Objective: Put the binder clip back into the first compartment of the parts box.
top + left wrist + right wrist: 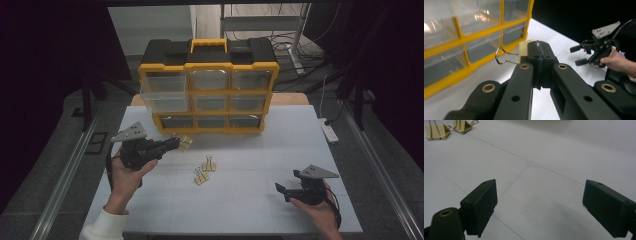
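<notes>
We pinch a cream binder clip (523, 51) in our left gripper (538, 50), near the yellow drawer cabinet (209, 90); right gripper (539, 205) spread, empty, above the table (564, 150).

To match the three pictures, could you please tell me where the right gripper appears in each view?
High view: right gripper at lower right, fingers open.
Left gripper view: far off at the right edge, above the white table.
Right gripper view: its two fingers rise from the bottom, wide apart.
Shared landmark: the white table.
</notes>
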Demonstrator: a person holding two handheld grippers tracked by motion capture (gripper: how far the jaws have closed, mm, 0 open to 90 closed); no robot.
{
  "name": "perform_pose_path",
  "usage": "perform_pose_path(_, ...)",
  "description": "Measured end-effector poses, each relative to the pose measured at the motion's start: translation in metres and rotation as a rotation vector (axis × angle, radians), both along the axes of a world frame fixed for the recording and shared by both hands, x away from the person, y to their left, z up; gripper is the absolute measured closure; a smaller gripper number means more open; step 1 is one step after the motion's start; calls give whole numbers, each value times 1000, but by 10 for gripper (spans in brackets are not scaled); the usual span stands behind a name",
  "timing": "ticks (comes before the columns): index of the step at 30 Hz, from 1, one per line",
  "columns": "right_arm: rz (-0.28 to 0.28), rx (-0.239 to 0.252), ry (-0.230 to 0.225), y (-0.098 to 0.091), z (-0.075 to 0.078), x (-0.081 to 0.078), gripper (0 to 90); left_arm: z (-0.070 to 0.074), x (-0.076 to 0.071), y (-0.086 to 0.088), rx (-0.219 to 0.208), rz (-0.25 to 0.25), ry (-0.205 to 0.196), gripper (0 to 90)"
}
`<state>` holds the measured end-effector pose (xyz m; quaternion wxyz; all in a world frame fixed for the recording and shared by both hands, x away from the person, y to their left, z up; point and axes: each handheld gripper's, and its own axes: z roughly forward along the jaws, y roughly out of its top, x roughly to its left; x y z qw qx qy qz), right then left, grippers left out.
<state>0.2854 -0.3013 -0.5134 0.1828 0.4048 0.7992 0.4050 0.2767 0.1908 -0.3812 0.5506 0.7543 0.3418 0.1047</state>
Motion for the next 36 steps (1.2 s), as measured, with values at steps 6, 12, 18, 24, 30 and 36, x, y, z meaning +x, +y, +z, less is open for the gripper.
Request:
perform_pose_path(6,-1,0,0,0,0,0,128,17,2,2,-16,13,-41,892)
perform_pose_path(12,-2,0,1,0,0,0,129,26,4,4,-33,19,-60,892)
perform_pose_path(18,-3,0,1,0,0,0,129,38,8,8,-56,23,-76,892)
perform_pose_path(24,-3,2,4,0,-1,1,128,47,9,10,-67,29,-92,892)
perform_pose_path(30,-5,1,4,-1,-1,1,128,55,12,9,-76,33,-107,892)
perform_pose_path(36,-6,0,4,-1,-1,1,129,67,14,10,-91,38,-133,892)
